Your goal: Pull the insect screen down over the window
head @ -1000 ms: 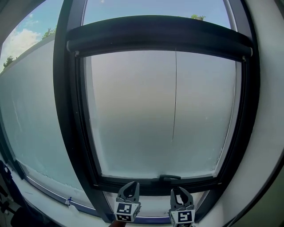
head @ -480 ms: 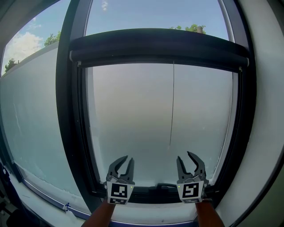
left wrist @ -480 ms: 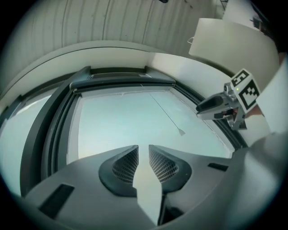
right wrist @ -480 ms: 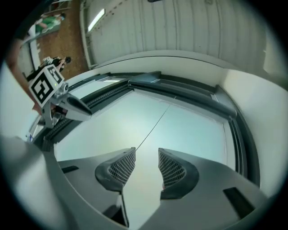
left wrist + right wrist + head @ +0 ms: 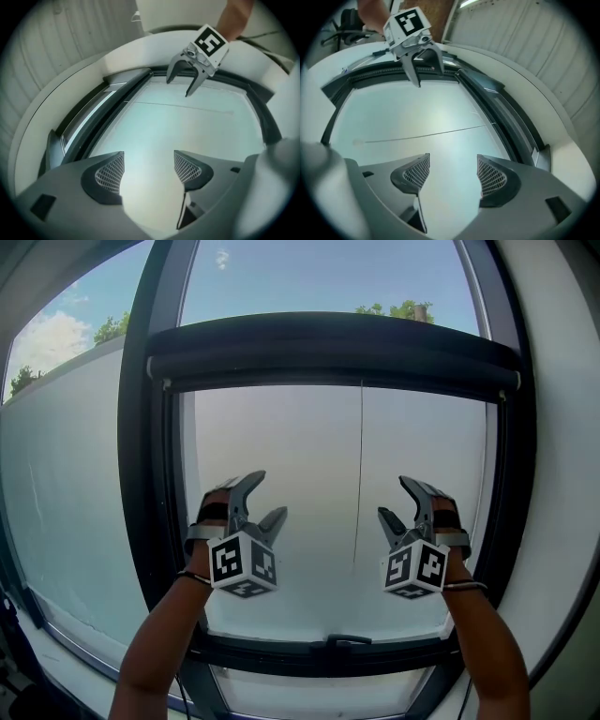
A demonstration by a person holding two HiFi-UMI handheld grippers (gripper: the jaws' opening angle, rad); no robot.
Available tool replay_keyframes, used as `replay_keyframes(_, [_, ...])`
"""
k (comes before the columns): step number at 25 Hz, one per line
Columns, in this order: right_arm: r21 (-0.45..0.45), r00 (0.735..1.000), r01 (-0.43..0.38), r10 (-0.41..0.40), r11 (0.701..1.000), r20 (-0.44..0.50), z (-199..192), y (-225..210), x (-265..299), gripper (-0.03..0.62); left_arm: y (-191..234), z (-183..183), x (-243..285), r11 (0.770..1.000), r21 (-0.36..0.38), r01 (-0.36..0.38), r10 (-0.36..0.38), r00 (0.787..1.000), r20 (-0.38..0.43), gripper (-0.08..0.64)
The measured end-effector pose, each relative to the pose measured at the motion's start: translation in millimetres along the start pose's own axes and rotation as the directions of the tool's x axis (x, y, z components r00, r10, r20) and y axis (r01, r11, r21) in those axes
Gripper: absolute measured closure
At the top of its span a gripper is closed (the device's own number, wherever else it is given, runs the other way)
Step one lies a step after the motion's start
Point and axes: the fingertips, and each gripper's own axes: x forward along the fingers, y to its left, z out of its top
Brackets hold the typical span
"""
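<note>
The dark roller cassette (image 5: pixel 333 343) of the insect screen spans the top of the window frame (image 5: pixel 141 474). A thin cord (image 5: pixel 359 474) hangs from it down the pane. A dark bar with a small handle (image 5: pixel 343 641) lies along the frame's bottom. My left gripper (image 5: pixel 269 495) and right gripper (image 5: pixel 394 498) are raised side by side at mid-pane, either side of the cord. Both sets of jaws have just been opening and now stand wide with nothing between them. The left gripper view shows its empty pads (image 5: pixel 110 171) and the right gripper (image 5: pixel 178 88); the right gripper view shows the left gripper (image 5: pixel 429 78).
A second glazed pane (image 5: pixel 66 474) adjoins at the left, above a white sill (image 5: pixel 94 681). A white wall reveal (image 5: pixel 562 474) borders the frame at the right. Sky and treetops show above the cassette.
Both grippers have risen from the bottom bar to mid-pane, rolling as they went. Their jaws went from nearly shut to wide open. The forearms now show below them.
</note>
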Motion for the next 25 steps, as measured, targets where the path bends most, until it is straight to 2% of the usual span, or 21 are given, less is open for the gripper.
replay_keyframes(3, [-0.108,0.999,-0.019,0.015,0.994,-0.042,-1,-17,18,0.284,32,-1,24,0.989,0.146,-0.007,0.02,0.996,-0.086,0.236])
replay_keyframes(5, [-0.158,0.997,-0.029,0.018,0.987,-0.071,-1,-33,30,0.279,52,1,40,0.983,0.182,-0.002,0.024,0.993,-0.118,0.236])
replay_keyframes(7, [-0.186,0.995,-0.026,0.008,0.982,-0.101,-2,-53,43,0.279,69,8,52,0.987,0.161,0.018,0.004,0.991,-0.135,0.236])
replay_keyframes(10, [-0.145,0.992,-0.017,-0.001,0.989,-0.124,1,-83,60,0.279,95,21,66,0.992,0.126,0.019,0.002,0.986,-0.166,0.236])
replay_keyframes(17, [-0.132,0.983,0.027,-0.05,0.991,-0.178,-2,-148,87,0.279,139,23,97,0.975,0.222,-0.007,0.065,0.965,-0.254,0.225])
replay_keyframes(25, [-0.165,0.965,-0.01,-0.034,0.986,-0.26,-15,-160,111,0.279,151,10,119,0.975,0.222,-0.001,0.076,0.942,-0.326,0.224])
